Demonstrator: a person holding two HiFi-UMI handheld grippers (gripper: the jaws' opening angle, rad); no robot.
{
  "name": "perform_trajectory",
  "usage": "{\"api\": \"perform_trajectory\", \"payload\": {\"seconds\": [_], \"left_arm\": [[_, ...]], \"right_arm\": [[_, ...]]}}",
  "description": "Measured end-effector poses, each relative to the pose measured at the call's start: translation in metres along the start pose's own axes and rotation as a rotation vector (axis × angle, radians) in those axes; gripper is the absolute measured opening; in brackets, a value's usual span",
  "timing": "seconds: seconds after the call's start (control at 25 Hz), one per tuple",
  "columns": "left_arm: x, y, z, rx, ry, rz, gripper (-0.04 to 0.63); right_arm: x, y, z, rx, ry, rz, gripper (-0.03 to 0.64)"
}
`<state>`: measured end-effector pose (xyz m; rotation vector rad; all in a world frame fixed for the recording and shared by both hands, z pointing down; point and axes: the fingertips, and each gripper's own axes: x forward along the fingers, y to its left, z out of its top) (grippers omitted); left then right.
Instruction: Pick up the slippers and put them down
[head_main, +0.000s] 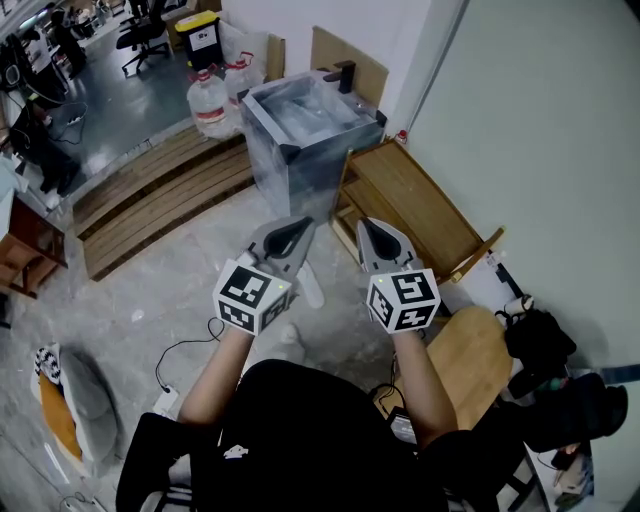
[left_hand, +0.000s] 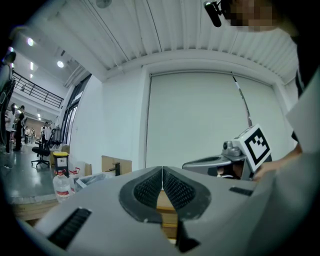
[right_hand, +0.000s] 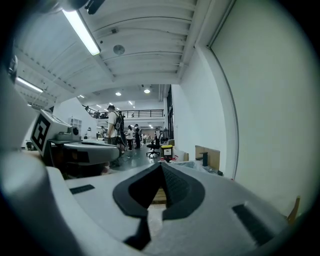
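Note:
No slipper shows for certain in any view. A grey and orange flat thing (head_main: 68, 400) lies on the floor at the lower left; I cannot tell whether it is a slipper. My left gripper (head_main: 303, 226) is held out in front of the person, jaws shut and empty. In the left gripper view its pads (left_hand: 150, 187) meet at the tip of the left gripper (left_hand: 162, 172). My right gripper (head_main: 362, 224) is level beside it, a little apart, also shut with nothing in it. In the right gripper view the right gripper (right_hand: 161, 167) points into the long hall.
A grey metal bin (head_main: 300, 130) stands straight ahead, with a wooden rack (head_main: 420, 205) at its right by the white wall. Wooden pallets (head_main: 160, 190) and water bottles (head_main: 210, 100) lie at the left. A round wooden stool (head_main: 470, 355) and black bags (head_main: 545, 340) are at the right.

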<state>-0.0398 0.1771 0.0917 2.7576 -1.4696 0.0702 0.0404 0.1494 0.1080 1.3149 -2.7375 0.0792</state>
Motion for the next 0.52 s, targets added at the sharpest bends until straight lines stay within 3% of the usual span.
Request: {"api": "perform_trajectory", "payload": {"seconds": [0.28, 0.52], "left_arm": [[-0.0046, 0.0007, -0.0027, -0.016, 0.017, 0.001, 0.006], [-0.0075, 0.0094, -0.0071, 0.002, -0.016, 0.013, 0.006]], "right_arm": [[0.0017, 0.0039, -0.0015, 0.008, 0.001, 0.012, -0.002], [0.0030, 0.0100, -0.0033, 0.018, 0.006, 0.022, -0.002]]}}
